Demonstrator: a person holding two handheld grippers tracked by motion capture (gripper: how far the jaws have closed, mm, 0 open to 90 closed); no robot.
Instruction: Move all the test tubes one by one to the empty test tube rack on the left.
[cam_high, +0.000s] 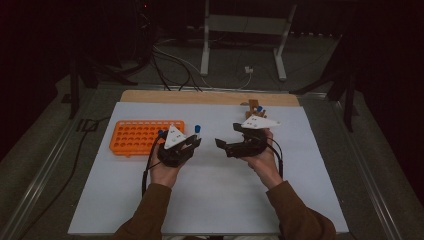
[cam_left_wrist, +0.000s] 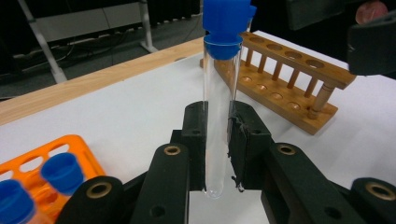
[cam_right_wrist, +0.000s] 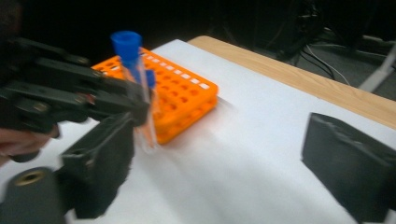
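Clear, glossy glass or plastic in the test tube (cam_left_wrist: 218, 116), capped in smooth blue plastic; matt black plastic on the left gripper (cam_left_wrist: 218, 140), with brass-looking rivets; bright orange moulded plastic for the rack (cam_high: 140, 136); turned, pale wood for the wooden stand (cam_left_wrist: 289, 79); matt white sheet over the table (cam_high: 215, 190), bare wood at its far edge.

No legible text, label, brand, number or sign appears on the orange rack (cam_high: 145, 136), the wooden rack (cam_left_wrist: 289, 79), the capped tube (cam_left_wrist: 219, 102) or the surface (cam_high: 210, 185); dim, blurred views may conceal fine print.
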